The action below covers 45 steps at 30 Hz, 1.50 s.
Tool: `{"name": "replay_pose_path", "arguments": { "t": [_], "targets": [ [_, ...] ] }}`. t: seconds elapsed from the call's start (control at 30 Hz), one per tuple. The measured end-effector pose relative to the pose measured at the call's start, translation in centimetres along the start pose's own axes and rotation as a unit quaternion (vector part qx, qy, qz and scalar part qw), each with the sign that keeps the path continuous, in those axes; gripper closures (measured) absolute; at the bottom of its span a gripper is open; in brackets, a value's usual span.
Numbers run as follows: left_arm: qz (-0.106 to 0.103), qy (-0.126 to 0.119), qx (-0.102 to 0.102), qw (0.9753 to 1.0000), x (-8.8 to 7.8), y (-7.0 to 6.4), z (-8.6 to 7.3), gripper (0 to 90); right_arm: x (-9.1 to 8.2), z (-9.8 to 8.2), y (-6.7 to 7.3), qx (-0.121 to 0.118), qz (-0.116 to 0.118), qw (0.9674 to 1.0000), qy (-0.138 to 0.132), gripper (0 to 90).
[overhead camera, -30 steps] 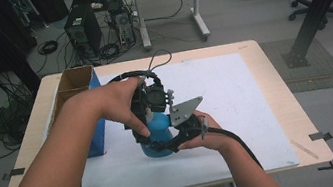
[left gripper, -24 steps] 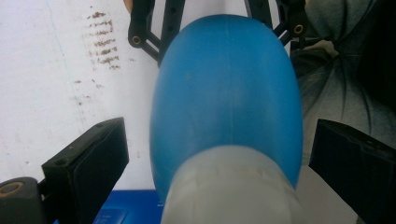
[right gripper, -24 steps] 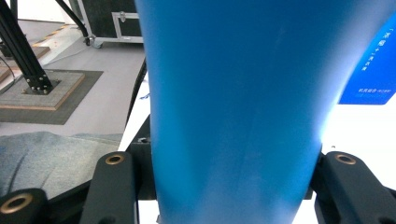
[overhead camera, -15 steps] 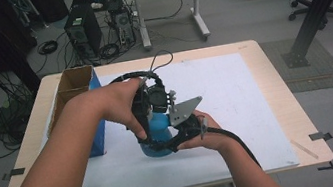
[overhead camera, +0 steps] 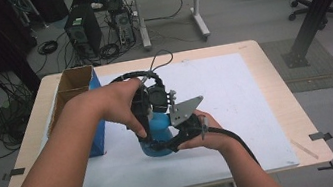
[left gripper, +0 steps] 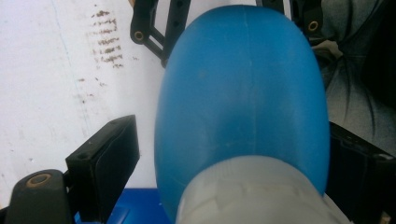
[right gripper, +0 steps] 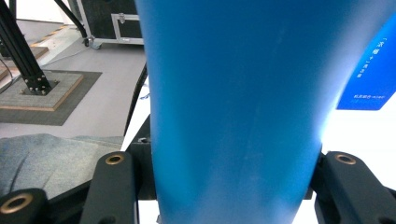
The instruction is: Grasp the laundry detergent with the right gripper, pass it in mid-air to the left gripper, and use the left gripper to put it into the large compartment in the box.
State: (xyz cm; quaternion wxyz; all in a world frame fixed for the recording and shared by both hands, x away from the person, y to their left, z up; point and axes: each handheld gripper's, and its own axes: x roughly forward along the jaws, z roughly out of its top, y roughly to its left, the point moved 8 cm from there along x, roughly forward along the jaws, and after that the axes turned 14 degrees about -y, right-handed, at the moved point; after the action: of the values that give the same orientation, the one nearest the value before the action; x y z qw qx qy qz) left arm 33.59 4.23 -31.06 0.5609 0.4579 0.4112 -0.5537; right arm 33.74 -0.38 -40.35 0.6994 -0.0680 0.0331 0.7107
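Change since the earlier frame: both hands sit where they were, the blue bottle in the same spot; the left gripper's jaws have just been closing in, with the bottle's top between them.

High view, bottle: the blue bottle [overhead camera: 157, 134] stands upright near the front of the white mat [overhead camera: 236, 97], just beside the blue box [overhead camera: 95, 130] at the table's left.

High view, grippers: the left gripper [overhead camera: 152, 107] comes down on the bottle from above; the right gripper [overhead camera: 177, 137] meets its lower body from the side.

Left gripper view, bottle: its blue shoulder [left gripper: 243, 93] and pale cap [left gripper: 252, 191] lie between the two black fingers [left gripper: 105, 161].

Left gripper view, grip: the left finger stands clear of the bottle with a gap; the right one sits hard against it, so the jaws aren't clamped.

Right gripper view, bottle: the blue body [right gripper: 233, 107] rises straight between the jaws.

Right gripper view, grip: both fingers [right gripper: 114, 179] press its sides, holding it fast.
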Motion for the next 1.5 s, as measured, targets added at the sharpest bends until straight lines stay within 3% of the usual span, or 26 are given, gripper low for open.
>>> {"name": "replay_pose_path", "arguments": {
  "t": [1.03, 1.3, 1.5],
  "targets": [
    [-0.008, 0.004, 0.006, 0.9999, -0.07, -0.38, 0.08, 24.3, 0.24, 0.19, 0.01, 0.002, -0.004, 1.0, 0.004, 44.8],
    [-0.01, 0.005, 0.007, 0.9999, -0.07, -0.5, 0.19, 32.3, 0.25, 0.18, 0.12, 0.005, -0.005, 1.0, 0.004, 44.9],
    [0.002, 0.015, 0.01, 0.9998, -0.23, -0.54, 0.18, 37.1, 0.34, 0.3, 0.25, 0.001, -0.004, 1.0, 0.002, 44.9]
  ]
}}
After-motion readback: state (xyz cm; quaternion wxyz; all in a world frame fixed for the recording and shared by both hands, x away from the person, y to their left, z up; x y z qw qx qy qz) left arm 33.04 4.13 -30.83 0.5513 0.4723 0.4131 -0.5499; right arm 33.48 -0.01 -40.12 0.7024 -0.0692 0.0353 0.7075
